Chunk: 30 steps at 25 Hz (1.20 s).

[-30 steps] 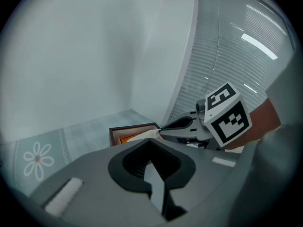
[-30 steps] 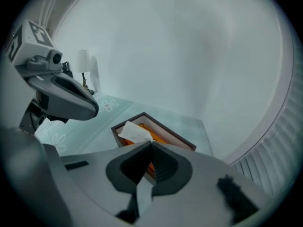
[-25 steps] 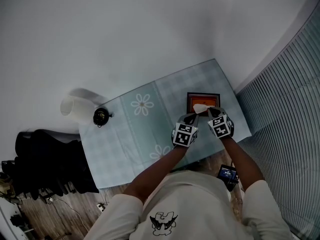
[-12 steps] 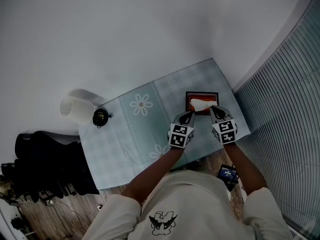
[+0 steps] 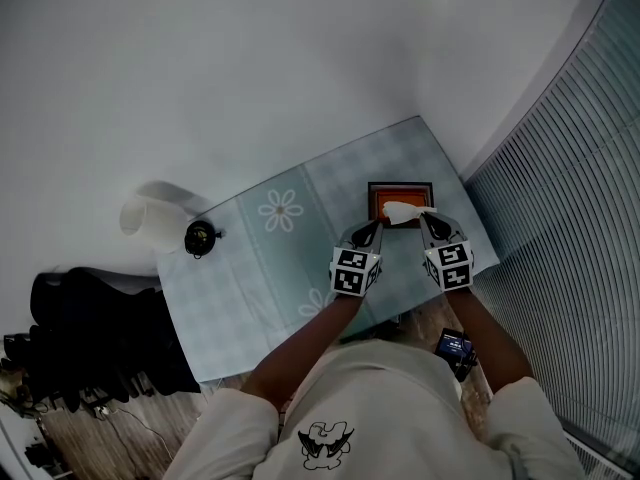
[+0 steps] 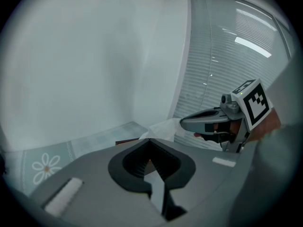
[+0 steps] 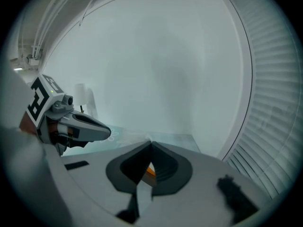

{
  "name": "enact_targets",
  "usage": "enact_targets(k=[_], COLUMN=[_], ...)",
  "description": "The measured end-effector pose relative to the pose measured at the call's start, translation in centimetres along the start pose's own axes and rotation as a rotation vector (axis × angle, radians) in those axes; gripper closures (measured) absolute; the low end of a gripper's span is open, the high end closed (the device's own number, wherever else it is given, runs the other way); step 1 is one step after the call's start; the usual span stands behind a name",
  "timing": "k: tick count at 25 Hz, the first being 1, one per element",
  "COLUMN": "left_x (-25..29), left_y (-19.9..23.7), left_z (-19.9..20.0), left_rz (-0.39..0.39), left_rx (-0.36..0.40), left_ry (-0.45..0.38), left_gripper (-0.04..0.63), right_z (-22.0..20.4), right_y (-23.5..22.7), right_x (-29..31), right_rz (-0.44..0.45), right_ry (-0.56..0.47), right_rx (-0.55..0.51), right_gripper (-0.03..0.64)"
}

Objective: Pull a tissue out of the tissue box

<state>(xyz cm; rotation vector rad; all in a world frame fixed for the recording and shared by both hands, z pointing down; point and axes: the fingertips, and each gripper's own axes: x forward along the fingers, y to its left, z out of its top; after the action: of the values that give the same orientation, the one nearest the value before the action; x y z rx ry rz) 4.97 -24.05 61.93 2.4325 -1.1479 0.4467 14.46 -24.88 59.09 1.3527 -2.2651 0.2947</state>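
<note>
**Tissue up out of box, right gripper at its edge**

On table (image 5: 250,268), far right end: box (image 5: 400,187), opening upward. Left gripper (image 5: 371,227) closed on nothing, tip just beside near left corner of box. Right gripper (image 5: 425,218) closed too, seemingly pinching tissue (image 5: 402,211) by its edge. Tissue rising from box opening, stretched toward right gripper.

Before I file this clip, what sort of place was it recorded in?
Probably a small room in a home or office: a table under a pale checked tablecloth with daisy prints, slatted window blinds along the right, a plain white wall, and wood-look flooring.
</note>
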Motion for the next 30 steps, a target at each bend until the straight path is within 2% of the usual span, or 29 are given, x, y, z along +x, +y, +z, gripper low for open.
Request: enact_targets(k=[13, 19, 24, 30], left_x=[-4.4, -7.7, -9.9, -10.4], left_y=[-3.5, -4.8, -5.4, -5.7], left_z=[2.7, 3.5, 3.4, 1.8], left_rz=[-0.056, -0.085, -0.097, -0.101], left_rx=[0.065, 0.044, 0.059, 0.039], left_ry=[-0.100, -0.142, -0.152, -0.124], left_gripper=[0.589, 0.589, 0.589, 0.589], right_z=[1.7, 2.4, 2.2, 0.6], right_y=[2.0, 2.6, 4.1, 5.9], right_x=[-5.5, -9.8, -12.6, -13.7], right_rz=[-0.028, -0.052, -0.046, -0.036], right_ry=[-0.105, -0.178, -0.204, -0.189], right_rx=[0.100, 0.204, 0.264, 0.307], right_gripper=[0.602, 0.601, 0.601, 0.601])
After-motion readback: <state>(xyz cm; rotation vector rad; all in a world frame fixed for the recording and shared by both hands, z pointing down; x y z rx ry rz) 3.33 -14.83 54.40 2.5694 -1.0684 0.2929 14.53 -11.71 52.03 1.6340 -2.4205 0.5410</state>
